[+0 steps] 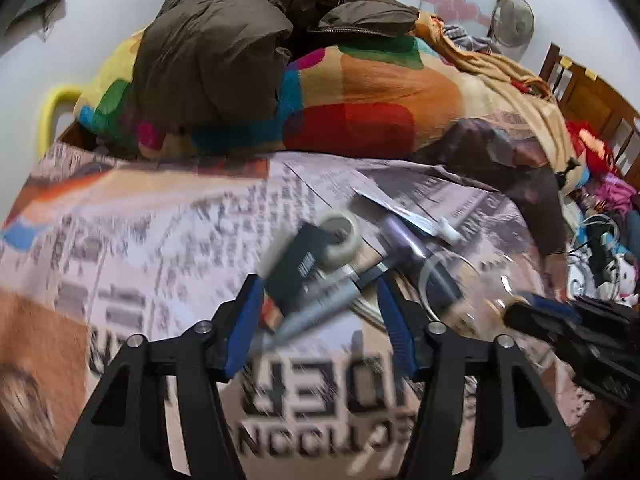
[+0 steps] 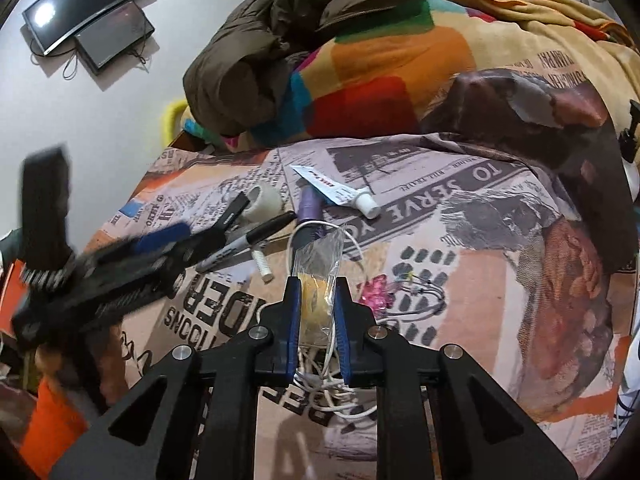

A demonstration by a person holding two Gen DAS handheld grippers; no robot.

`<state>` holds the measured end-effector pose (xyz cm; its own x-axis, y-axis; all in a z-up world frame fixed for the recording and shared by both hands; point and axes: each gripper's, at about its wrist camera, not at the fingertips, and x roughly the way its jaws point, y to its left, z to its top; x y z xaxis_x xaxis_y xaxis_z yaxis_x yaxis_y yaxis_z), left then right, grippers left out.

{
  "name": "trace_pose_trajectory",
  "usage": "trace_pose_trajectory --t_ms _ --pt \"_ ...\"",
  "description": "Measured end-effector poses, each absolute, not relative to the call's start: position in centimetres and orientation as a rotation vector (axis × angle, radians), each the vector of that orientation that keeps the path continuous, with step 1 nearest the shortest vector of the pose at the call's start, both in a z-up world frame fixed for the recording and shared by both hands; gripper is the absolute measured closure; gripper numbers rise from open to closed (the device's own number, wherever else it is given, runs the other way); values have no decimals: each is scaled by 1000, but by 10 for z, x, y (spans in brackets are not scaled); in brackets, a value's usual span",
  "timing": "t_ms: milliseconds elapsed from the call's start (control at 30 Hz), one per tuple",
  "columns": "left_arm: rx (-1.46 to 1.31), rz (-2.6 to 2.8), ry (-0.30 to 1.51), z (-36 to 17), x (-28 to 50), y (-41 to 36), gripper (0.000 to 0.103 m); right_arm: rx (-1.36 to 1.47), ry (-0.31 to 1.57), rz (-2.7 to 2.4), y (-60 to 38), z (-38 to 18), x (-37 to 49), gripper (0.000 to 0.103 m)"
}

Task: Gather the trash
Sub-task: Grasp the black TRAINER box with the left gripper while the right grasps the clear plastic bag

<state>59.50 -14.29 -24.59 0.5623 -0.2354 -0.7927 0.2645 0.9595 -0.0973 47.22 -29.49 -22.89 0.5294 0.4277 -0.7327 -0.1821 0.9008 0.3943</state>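
Trash in the form of a clear plastic wrapper [image 2: 318, 280] is pinched between the blue pads of the right gripper [image 2: 317, 284], whose jaws are drawn narrow onto it, above the newspaper-print bedsheet [image 2: 460, 280]. A white cable [image 2: 340, 384] is seen coiled under and behind the wrapper, one loop passing between the fingers as well. Just beyond, toward the far side, a purple tube [image 2: 308, 204], a white tube with a cap [image 2: 340, 194], a black marker [image 2: 248, 244], a roll of white tape [image 2: 266, 200] and a small white screw [image 2: 262, 266] are scattered close together. To the left, the left gripper [image 1: 320, 300] is blurred; its jaws are held part-way open, and no object is seen pressed between them, though the marker [image 1: 308, 312] and a black box [image 1: 300, 260] lie in line with the gap. Farther off, a dark jacket [image 2: 280, 40] is heaped on a bright patchwork blanket [image 2: 380, 80]. Two dark screens [image 2: 92, 12] are mounted on the far left wall.
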Motion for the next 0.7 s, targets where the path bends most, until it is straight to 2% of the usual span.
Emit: trace_pose_trajectory --t_ms 200,267,367,533,600,700 --pt "49 -315 1014 -261 625 -137 63 300 982 380 -296 -237 476 88" --pt "78 -306 1028 -265 626 -139 63 317 998 383 -298 -241 478 88" --pt "90 -309 1017 -266 622 -139 70 339 1011 392 -300 -244 480 88" --pt "102 -307 998 -267 614 -137 74 311 1004 363 -304 -241 478 76" --pt "93 -318 1001 -265 609 -136 77 306 986 351 -306 -238 475 62" --pt "84 -326 989 -259 602 -133 78 281 982 346 -305 -237 474 61"
